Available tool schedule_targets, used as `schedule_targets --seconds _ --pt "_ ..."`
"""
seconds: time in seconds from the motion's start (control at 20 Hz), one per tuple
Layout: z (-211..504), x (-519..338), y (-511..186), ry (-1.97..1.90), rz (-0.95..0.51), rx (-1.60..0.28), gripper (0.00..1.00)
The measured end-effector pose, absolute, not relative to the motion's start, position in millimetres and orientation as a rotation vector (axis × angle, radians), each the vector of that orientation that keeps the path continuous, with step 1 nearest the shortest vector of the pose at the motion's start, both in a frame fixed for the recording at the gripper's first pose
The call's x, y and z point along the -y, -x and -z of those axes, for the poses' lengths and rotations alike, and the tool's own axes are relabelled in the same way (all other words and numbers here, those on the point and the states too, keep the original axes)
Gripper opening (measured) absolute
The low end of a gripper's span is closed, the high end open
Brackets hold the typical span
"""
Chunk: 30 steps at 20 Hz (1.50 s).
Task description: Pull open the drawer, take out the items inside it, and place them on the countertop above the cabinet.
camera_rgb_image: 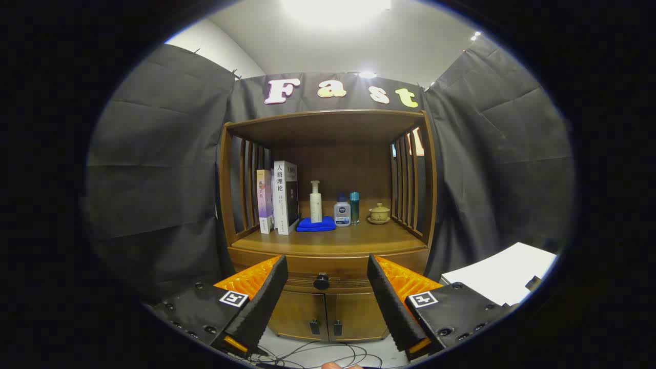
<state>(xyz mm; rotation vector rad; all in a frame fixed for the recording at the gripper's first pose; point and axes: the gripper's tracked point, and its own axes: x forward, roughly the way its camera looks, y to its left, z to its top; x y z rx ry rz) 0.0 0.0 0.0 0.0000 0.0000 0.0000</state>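
Ahead: tongs (326,266) open (empty), drawer knob (321,281) between.

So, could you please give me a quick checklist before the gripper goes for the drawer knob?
1. Drawer shut, not yet pulled: ok.
2. Knob in sight, between the fingers and beyond them: ok.
3. Gripper open, holding nothing: ok.
4. Fingers touching the knob: not ok, they are short of it.
5. Countertop has bare space in front of the books and bottles: ok.
6. Items inside the drawer: cannot tell.
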Motion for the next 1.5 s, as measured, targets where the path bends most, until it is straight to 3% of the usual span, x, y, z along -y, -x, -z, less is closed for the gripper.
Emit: schedule_targets --seconds 0.75,1.5 --pt "-4 1 -35 -0.049 -0.006 -0.008 0.97" --pt "61 -1 -110 -0.096 -0.033 -0.115 0.97"
